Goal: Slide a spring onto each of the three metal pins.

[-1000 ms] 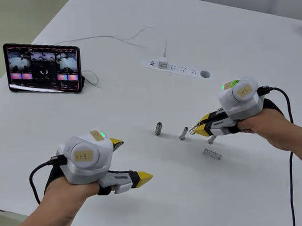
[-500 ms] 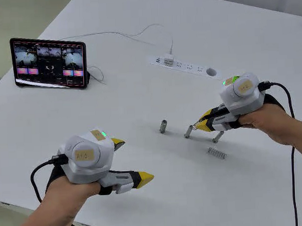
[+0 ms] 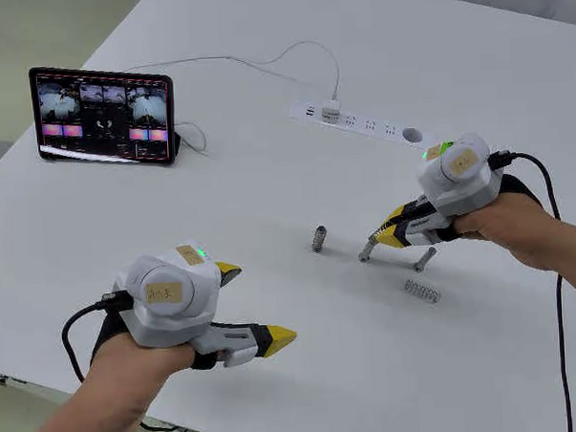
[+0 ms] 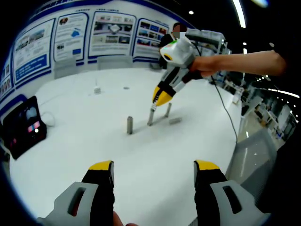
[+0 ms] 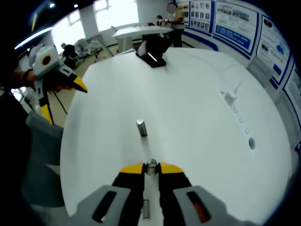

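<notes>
At the middle pin, the right gripper has brought its clamped spring (left gripper stays spread).

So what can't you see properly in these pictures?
- Head view: the yellow-tipped right tool covers the top of the middle metal pin. That hides how far down the gripped silver spring sits.
- Head view: the black tablet's screen is too small to read.
- Left gripper view: the leftmost silver pin is too small to tell whether a spring is on it.
</notes>
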